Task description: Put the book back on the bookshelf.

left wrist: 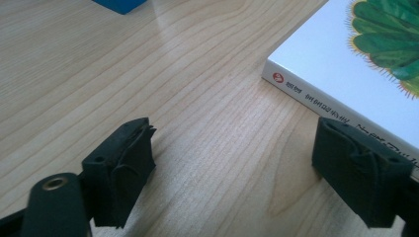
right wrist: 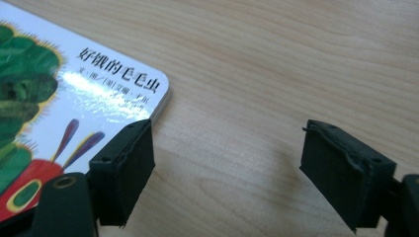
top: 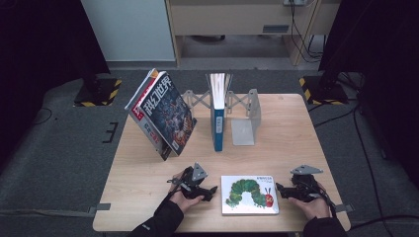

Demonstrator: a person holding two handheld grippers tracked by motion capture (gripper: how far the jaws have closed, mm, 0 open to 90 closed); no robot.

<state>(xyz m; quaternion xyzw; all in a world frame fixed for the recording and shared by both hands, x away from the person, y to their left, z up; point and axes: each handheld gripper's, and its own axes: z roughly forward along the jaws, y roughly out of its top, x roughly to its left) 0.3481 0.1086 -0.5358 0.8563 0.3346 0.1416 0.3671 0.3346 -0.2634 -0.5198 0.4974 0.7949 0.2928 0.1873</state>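
While high view hides it, spine lettering (left wrist: 316,104) readable.

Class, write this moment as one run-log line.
left gripper: open, beside caterpillar book | right gripper: open, at book's other edge | book: flat on table

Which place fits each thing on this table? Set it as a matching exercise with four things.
1. caterpillar book
2. blue book
3. magazines
4. left hand-held gripper

a. upright in the metal rack
b. leaning at the rack's left end
c. flat near the table's front edge
d. just left of the flat book, jaws open

Pairs: 1-c, 2-a, 3-b, 4-d
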